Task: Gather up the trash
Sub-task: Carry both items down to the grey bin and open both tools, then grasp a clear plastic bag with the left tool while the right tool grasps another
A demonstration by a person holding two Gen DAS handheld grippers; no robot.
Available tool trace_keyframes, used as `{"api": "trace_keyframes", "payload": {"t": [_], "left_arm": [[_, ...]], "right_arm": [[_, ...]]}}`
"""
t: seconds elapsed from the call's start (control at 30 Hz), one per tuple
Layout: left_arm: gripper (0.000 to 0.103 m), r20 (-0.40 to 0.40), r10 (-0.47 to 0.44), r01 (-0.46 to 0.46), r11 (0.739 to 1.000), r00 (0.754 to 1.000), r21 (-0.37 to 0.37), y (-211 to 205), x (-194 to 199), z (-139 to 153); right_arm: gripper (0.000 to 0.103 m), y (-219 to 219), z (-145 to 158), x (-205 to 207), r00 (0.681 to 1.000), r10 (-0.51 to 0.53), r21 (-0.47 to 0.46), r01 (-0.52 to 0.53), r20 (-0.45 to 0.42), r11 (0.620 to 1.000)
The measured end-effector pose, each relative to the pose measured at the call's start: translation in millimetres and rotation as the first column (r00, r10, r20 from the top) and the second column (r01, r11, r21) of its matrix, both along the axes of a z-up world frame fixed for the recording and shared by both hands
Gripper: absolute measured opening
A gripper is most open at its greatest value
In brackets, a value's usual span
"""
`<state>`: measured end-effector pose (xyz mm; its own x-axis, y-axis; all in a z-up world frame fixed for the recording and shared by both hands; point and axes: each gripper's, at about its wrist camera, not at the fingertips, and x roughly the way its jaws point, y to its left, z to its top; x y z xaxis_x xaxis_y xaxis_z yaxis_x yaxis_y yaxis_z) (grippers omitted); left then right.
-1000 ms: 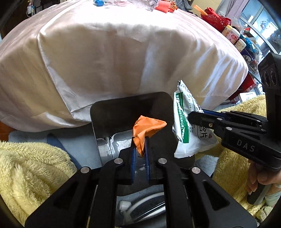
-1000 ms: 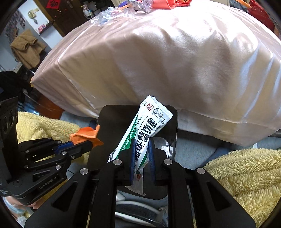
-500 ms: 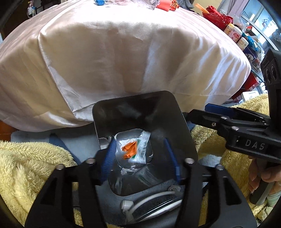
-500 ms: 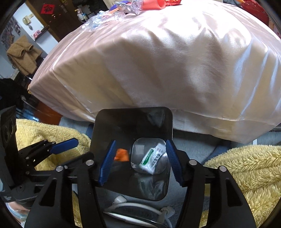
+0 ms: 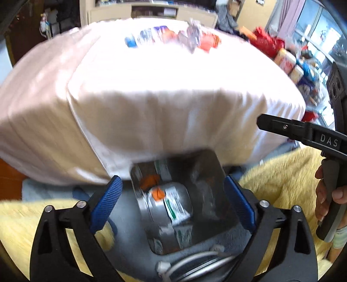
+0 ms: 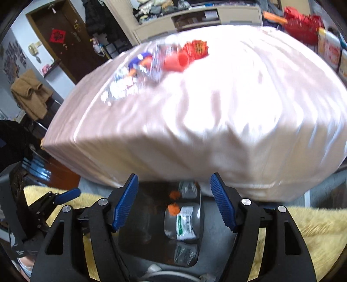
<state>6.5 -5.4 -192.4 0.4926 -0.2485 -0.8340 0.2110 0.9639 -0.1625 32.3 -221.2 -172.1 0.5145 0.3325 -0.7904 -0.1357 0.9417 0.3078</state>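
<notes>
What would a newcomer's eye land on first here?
The pale satin tablecloth fills both views, with bright litter piled at its far end. Below its near edge, a shiny metal bin holds an orange scrap and a green-and-white wrapper, framed by both grippers' empty, opening jaws.

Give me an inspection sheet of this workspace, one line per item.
Surface: table under a pale satin cloth, blurred.
Job's things: metal bin below the table edge holds an orange scrap and a white and green wrapper.
Clutter: more wrappers and a red cup lie on the cloth's far side.
Grippers: left gripper and right gripper both above the bin, jaws opening, nothing between them.
Cables: white cable beside the bin.
Surroundings: yellow fleece blanket, dark door, shelves.
</notes>
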Motion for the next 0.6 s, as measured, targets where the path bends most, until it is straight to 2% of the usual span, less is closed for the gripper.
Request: {"api": "trace_keyframes", "payload": {"t": [0.13, 0.27, 0.43, 0.6], "left_arm": [[0.092, 0.064, 0.022, -0.024, 1.000, 0.998, 0.021, 8.4, 23.7, 25.2], [0.092, 0.091, 0.053, -0.058, 0.997, 0.994, 0.059, 12.1, 53.0, 40.6], [0.092, 0.085, 0.056, -0.058, 0.998, 0.995, 0.013, 12.5, 94.1, 50.6], [0.092, 0.100, 0.068, -0.066, 0.997, 0.993, -0.028, 11.0, 127.2, 59.7]], "right_arm": [[0.071, 4.7, 26.5, 25.6, 0.998, 0.023, -0.033, -0.021, 0.063, 0.999], [0.071, 13.2, 46.7, 57.1, 0.995, 0.043, -0.045, -0.039, 0.092, 0.998], [0.071, 23.4, 56.7, 94.9, 0.994, 0.048, -0.018, -0.046, 0.098, 0.999], [0.070, 43.8, 54.1, 127.7, 0.993, 0.077, 0.003, -0.078, 0.085, 0.997]]}}
